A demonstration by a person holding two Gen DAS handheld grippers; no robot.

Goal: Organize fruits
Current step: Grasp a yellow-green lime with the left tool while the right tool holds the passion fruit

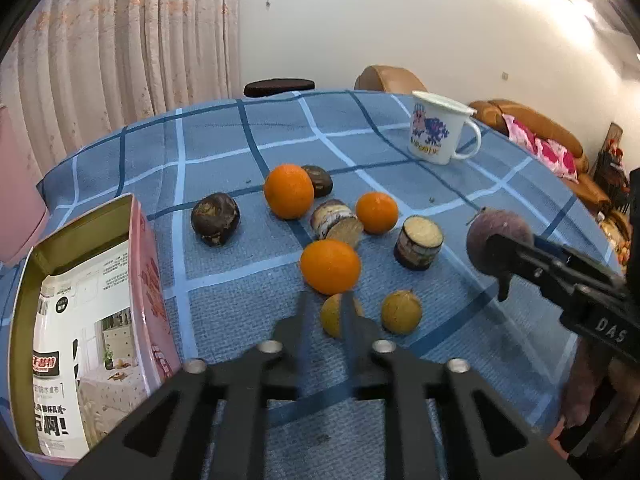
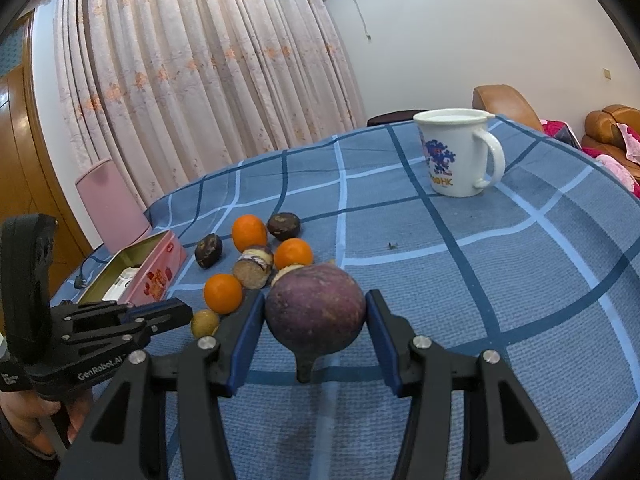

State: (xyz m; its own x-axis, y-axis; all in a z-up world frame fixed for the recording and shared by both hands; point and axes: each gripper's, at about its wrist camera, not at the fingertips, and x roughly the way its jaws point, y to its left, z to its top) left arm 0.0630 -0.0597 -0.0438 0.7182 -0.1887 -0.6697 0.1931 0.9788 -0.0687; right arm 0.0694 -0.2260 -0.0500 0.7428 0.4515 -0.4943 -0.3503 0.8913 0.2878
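The right gripper (image 2: 316,334) was clenched on a round purple fruit with a dark stem (image 2: 315,312), held just above the blue checked tablecloth (image 2: 480,280). The left gripper (image 1: 325,308) stood partly parted and empty, its tips just before the nearest orange (image 1: 330,266) and beside a small yellow-brown fruit (image 1: 334,316). An open pink tin box (image 1: 146,280) lay at the left.

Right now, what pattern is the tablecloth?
Blue plaid tablecloth, clearest in right wrist view.

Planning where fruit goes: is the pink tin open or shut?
Open: the pink tin has no lid on, its gold interior showing a printed packet.
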